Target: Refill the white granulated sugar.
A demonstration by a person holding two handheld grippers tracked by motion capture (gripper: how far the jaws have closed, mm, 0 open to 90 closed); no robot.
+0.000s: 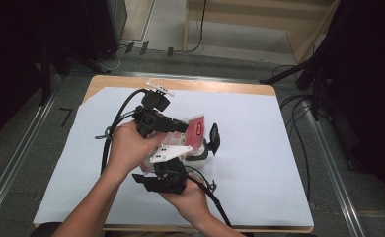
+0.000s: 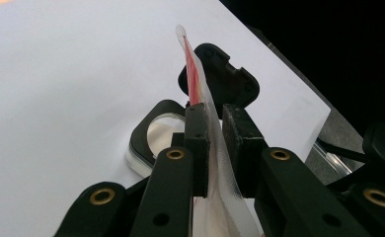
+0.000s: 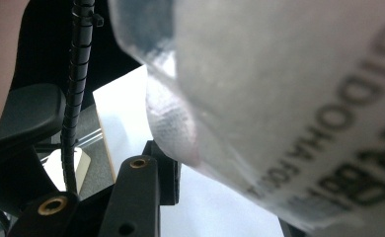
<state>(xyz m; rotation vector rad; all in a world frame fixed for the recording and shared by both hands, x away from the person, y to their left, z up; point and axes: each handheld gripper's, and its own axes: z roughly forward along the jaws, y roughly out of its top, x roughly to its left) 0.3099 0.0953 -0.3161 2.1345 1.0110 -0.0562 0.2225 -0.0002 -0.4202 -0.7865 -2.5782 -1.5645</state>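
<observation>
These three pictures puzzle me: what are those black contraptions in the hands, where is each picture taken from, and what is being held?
No robot here: a person holds a hand-worked gripper in each hand. The high view looks down from above on a table covered with a white sheet. There the left gripper and the right gripper meet around a red-and-white plastic pouch.

The other two pictures come from small cameras riding on the grippers, looking along their black jaws. In the left gripper view the jaws are pinched on the pouch's thin sealed edge. In the right gripper view the pouch looms close and blurred, with dark lettering; whether those jaws are gripping it I cannot tell.

On the sheet lies a black-rimmed container, its black lid standing open.
</observation>
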